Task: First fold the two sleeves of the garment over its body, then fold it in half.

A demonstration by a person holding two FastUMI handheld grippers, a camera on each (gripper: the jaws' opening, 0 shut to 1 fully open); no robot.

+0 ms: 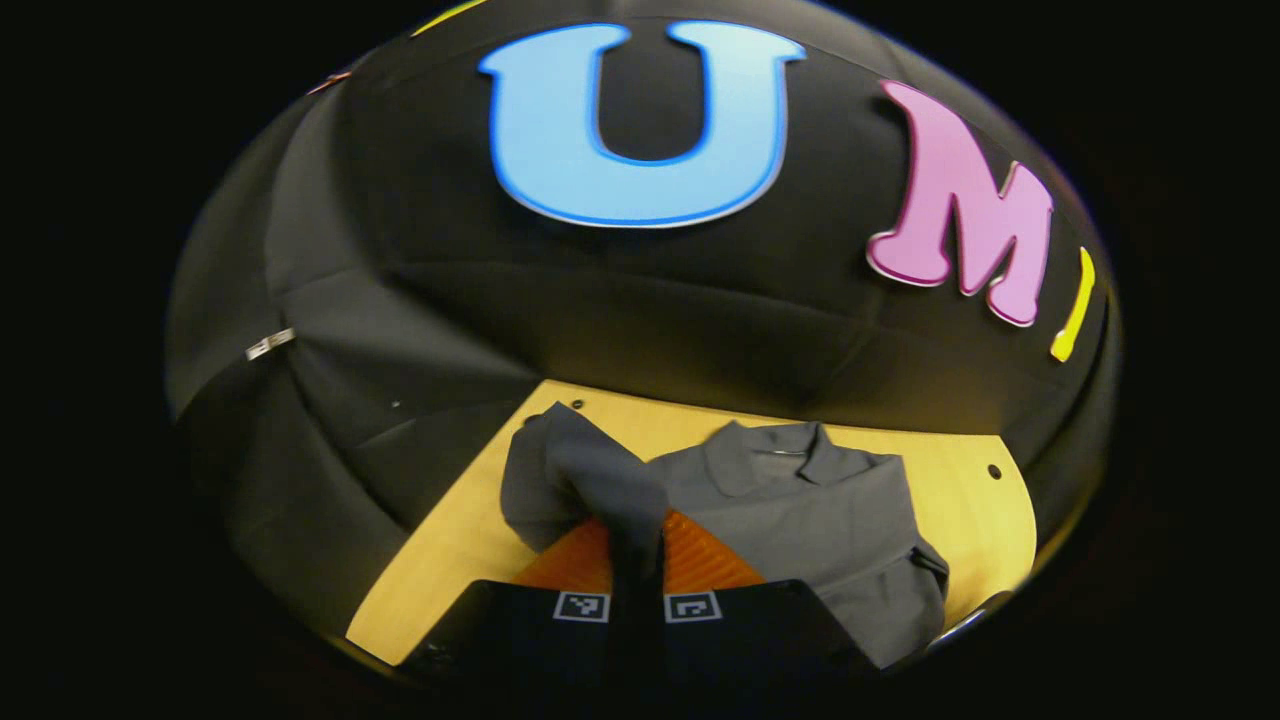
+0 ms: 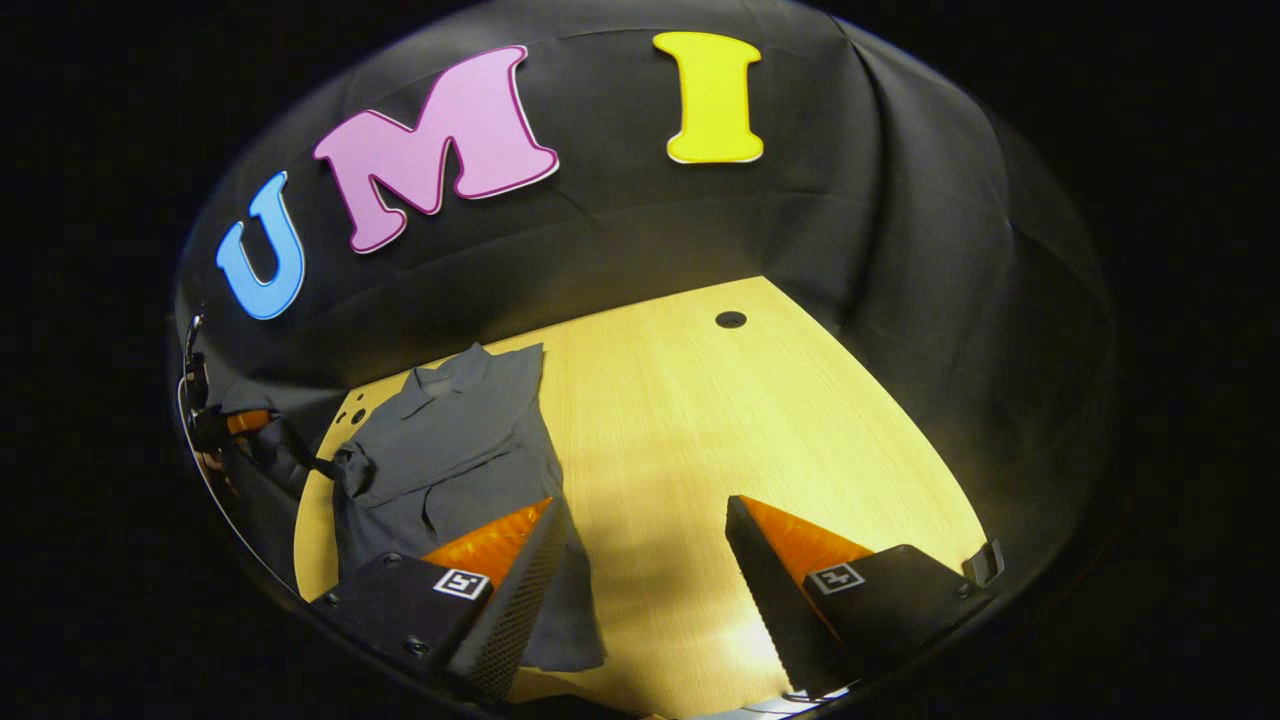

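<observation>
Two grippers are at work, and they do different jobs at this moment. Nearest to the left camera, the left gripper [image 1: 637,570] has its two orange fingers pressed together on a fold of grey cloth, which I take to be a sleeve [image 1: 585,480] of the garment. The cloth rises out of the pinch and hangs in a bunch over the fingers, lifted off the table. I think it is held so because the sleeve must be carried over the body and laid flat there, and a pinch near the end gives control of the whole sleeve.

Beyond the fingers, the grey shirt [image 1: 800,510] lies on the yellow wooden table [image 1: 970,500], collar [image 1: 770,450] toward the far wall, its body spread rather flat but wrinkled on its right edge.

In the right gripper view, the right gripper [image 2: 640,560] stands with its fingers wide apart and nothing between them; below the gap is bare table [image 2: 680,420]. The shirt [image 2: 440,450] lies just beside its left finger [image 2: 500,560], partly hidden under it. Probably this gripper waits near the hem, ready for its own sleeve or for the later fold in half.

Farther off, at the left edge of this view, the other gripper [image 2: 240,425] holds the dark cloth up beside the table. The first sleeve fold seems only begun.
</observation>
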